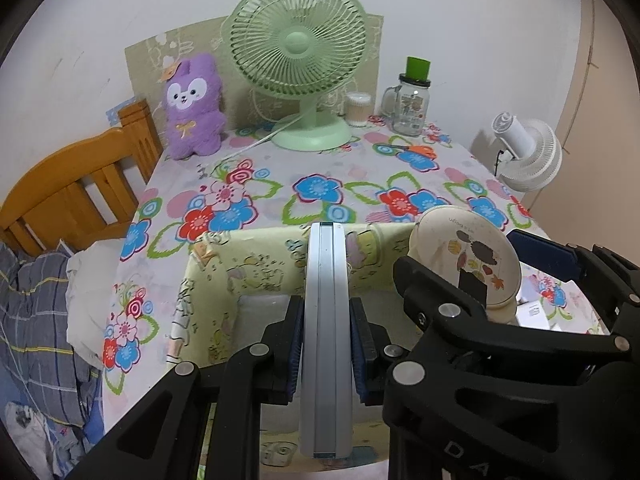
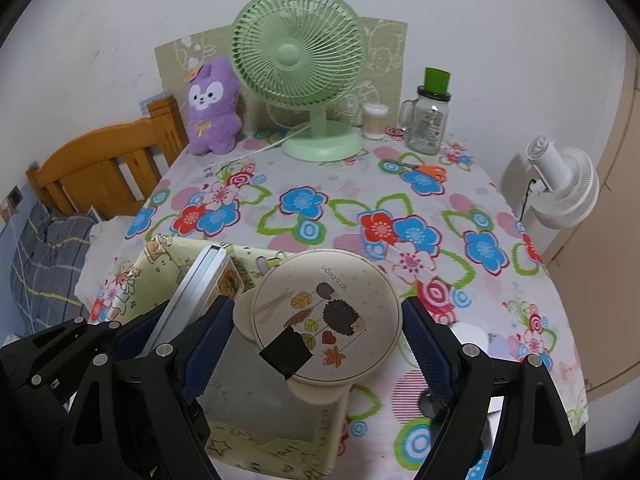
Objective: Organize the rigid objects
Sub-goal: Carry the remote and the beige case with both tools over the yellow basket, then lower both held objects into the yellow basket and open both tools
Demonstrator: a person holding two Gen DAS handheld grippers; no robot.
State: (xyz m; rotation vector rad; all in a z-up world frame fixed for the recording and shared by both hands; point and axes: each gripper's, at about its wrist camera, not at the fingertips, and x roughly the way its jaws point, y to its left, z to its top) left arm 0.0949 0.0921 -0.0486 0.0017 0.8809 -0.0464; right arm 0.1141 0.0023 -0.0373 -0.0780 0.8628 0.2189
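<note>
Item: left claw (image 1: pixel 326 344) pinching grey case (image 1: pixel 327 320); right claw (image 2: pixel 316 340) spread, gripping round lid (image 2: pixel 326 316) (over fabric box (image 2: pixel 276 436)); next, lower both in

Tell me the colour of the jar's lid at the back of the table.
Green lid, clearest in the right wrist view.

Both cameras sit just behind their claws and look forward and steeply down over the surface (image 1: pixel 280 168) with the flowered cloth, toward the back wall. The left view looks from close above the yellow fabric box (image 1: pixel 224 264); the left claw (image 1: pixel 326 344) fills its lower edge. The right view stands just to the right of it, above the same box (image 2: pixel 280 432). Both share the green fan (image 1: pixel 298 32), the purple plush toy (image 1: pixel 194 108), the glass jar (image 1: pixel 410 108) and the white fan (image 1: pixel 528 152).
</note>
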